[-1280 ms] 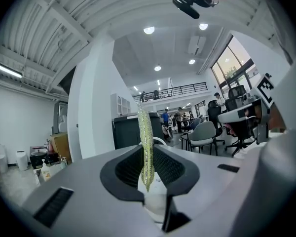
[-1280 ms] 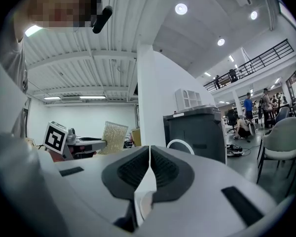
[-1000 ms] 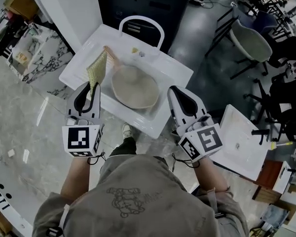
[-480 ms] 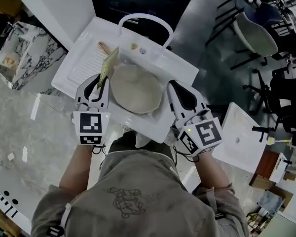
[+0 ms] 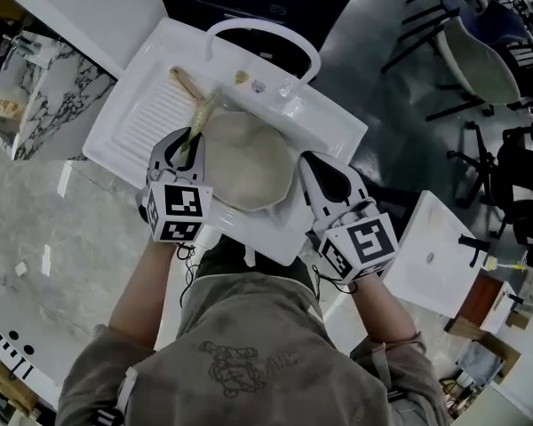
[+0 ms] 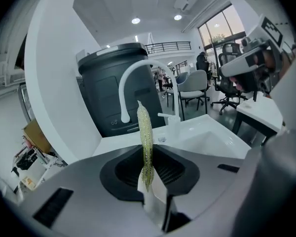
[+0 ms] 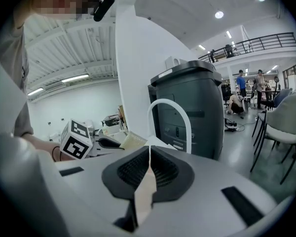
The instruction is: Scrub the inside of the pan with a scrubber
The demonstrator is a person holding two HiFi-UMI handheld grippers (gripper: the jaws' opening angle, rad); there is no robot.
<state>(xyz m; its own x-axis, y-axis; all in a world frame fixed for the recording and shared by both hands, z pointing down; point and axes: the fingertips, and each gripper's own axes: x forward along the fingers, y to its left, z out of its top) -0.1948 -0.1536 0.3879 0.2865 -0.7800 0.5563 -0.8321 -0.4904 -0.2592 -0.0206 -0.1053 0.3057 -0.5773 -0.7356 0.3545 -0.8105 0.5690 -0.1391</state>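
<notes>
The left gripper's (image 6: 148, 181) fingers (image 6: 126, 172) are pressed together on the lower end of the scrubber (image 6: 144, 132). It is a thin yellow-green sheet, seen edge-on, and it stands up out of the grip with most of its length free. From the head view, the left gripper (image 5: 185, 149) hangs at the near left rim of the pan (image 5: 249, 162), and the scrubber (image 5: 200, 118) reaches toward the pan's far left edge, near its wooden handle (image 5: 182, 82). Whether the scrubber touches the pan cannot be told.

The right gripper's (image 7: 148, 177) fingers (image 7: 130, 174) are fully closed with nothing between them. In the head view the right gripper (image 5: 318, 171) sits just beside the pan's right rim and does not grip it.

The pan lies in the basin of a white sink (image 5: 338, 122), below the arched faucet (image 5: 275, 29), and scrubbing seems about to begin.

The main risk is likely the loose pan. With nothing bracing it, a firm stroke could slide or spin it in the basin instead of cleaning it. The scrubber is limp and pinched only at its end, so it may fold over or pull out of the grip under pressure. Hard fingers could then scrape the pan's inside.
</notes>
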